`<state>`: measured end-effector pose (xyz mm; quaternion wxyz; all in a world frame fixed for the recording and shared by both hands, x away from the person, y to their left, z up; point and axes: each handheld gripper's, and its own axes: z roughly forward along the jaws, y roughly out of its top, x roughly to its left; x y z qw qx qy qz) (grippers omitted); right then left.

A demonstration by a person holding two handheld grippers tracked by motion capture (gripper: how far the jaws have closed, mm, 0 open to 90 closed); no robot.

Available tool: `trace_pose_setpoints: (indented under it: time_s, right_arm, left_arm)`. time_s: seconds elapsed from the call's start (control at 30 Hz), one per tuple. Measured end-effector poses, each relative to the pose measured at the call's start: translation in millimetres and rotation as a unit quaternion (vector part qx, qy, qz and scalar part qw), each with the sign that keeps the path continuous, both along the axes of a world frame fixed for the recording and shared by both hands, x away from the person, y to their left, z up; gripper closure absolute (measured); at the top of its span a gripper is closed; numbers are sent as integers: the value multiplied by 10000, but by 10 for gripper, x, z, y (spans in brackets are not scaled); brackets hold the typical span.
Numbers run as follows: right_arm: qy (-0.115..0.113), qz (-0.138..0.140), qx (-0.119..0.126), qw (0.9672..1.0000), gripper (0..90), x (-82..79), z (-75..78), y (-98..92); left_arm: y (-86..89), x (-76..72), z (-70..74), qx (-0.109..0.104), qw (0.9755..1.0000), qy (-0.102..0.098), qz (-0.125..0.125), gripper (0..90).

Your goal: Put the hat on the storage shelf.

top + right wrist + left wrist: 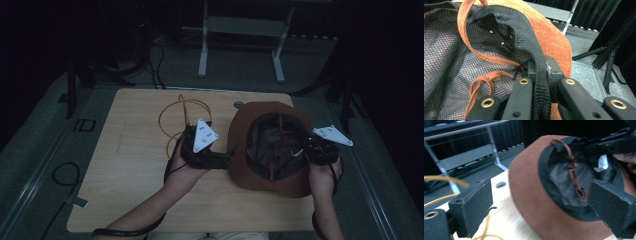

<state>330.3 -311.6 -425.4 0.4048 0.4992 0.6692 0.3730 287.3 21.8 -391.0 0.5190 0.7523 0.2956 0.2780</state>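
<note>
Dim light is falling on the pale wooden desk (135, 165), where a soft, light brown suede hat with black mesh lining (250, 170) is lying crown-down at centre right. The right tool (541, 72) is pinching its floppy lining edge; the left tool (536, 220) is gaping wide beside the brim, likely the firmer hold.

Dim room: grey carpet floor (240, 65) and a white metal frame (240, 30) beyond the wooden table (135, 165).
</note>
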Motion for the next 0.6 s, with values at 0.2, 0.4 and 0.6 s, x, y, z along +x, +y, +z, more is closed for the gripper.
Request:
trace_pose_setpoints:
  time_s: [0.2,0.4,0.6]
  right_arm:
    - [-39,-21,-40,10000,850,-21,15,-14]
    - [-46,-18,-43,10000,850,-31,8,-9]
    - [-93,-20,-32,9999,850,-47,5,-1]
  left_arm:
    - [-308,188,-79,92,9997,201,-90,70]
    - [-573,387,-205,228,9989,401,-51,71]
    - [-789,602,-365,388,9976,559,149,101]
